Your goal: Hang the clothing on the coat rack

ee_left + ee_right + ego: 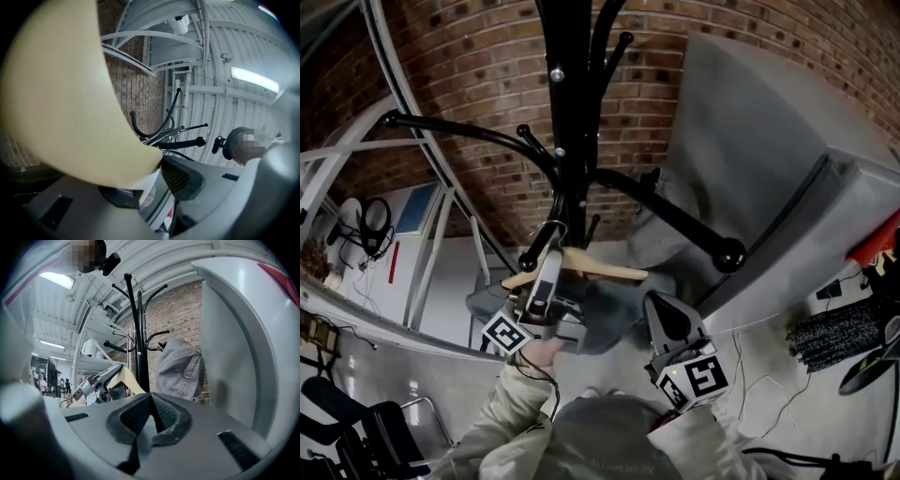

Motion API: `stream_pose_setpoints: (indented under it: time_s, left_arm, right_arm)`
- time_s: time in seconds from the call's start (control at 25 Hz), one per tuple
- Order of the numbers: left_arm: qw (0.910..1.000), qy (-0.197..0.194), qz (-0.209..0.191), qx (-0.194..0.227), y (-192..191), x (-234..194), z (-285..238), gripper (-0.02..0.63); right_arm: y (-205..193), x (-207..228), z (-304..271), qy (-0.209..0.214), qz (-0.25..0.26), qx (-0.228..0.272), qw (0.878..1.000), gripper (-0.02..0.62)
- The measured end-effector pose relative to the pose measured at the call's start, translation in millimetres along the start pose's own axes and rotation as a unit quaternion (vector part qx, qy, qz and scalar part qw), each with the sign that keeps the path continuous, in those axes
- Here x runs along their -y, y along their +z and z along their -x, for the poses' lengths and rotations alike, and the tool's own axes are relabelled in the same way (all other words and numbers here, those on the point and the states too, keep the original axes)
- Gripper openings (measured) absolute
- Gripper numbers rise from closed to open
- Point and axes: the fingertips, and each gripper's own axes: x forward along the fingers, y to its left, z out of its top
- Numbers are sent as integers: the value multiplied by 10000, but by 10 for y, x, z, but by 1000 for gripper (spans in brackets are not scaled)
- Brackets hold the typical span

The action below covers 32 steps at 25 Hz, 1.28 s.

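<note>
Mid-hang: left gripper point(549, 255) looks clamped on the hanger point(609, 272), right gripper point(150, 404) pinched shut, empty. Next I lift it onto the rack point(572, 141).

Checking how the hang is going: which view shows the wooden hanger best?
Head view: the wooden hanger shows lengthwise at the coat rack. Left gripper view gives only a close blur; right gripper view, one arm.

Black coat rack point(572, 141); grey garment point(180, 369) on hook.
</note>
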Motion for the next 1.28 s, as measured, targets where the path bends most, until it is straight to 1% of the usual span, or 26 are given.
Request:
stream_pose_setpoints:
  time_s: [0.08,0.2,0.48,0.6,0.68,0.76,0.88,0.96,1.04,1.16,1.2,1.28]
  left_arm:
    - [10000,72,-38,32,-23,-20,14,132]
    - [9995,294,-7,120,-78,-50,87,147]
    - [9940,1090,27,120,-266,-188,548,147]
    - [9908,1347,-112,-90,-383,-167,751,146]
    - [9878,1425,-426,-455,-493,-101,847,143]
    - [9816,1438,-870,-908,-580,2,919,137]
    - [9725,1416,-1254,-1357,-639,179,1082,117]
    - [9641,1439,-1540,-1617,-624,312,1240,103]
    - [9507,1505,-1938,-1899,-571,449,1441,82]
    - [9264,1611,-2517,-2291,-459,639,1778,49]
    - [9198,1628,-2641,-2401,-429,693,1888,43]
    - [9110,1650,-2761,-2580,-383,802,2116,35]
  right_arm:
    - [-14,26,38,40,-10,-16,10000,25]
    - [-58,49,111,90,-91,-67,9999,25]
    - [-278,-27,223,226,-358,-255,9988,25]
    - [-382,-114,280,231,-481,-329,9980,25]
    - [-439,-190,317,209,-538,-370,9976,25]
    - [-468,-289,345,184,-559,-379,9975,25]
    - [-478,-495,405,114,-535,-345,9979,25]
    - [-493,-680,451,55,-518,-338,9981,25]
    - [-522,-923,490,32,-512,-347,9981,25]
    - [-586,-1337,552,38,-533,-333,9980,25]
    - [-602,-1462,576,24,-526,-328,9981,25]
    - [-624,-1690,627,-25,-492,-344,9982,25]
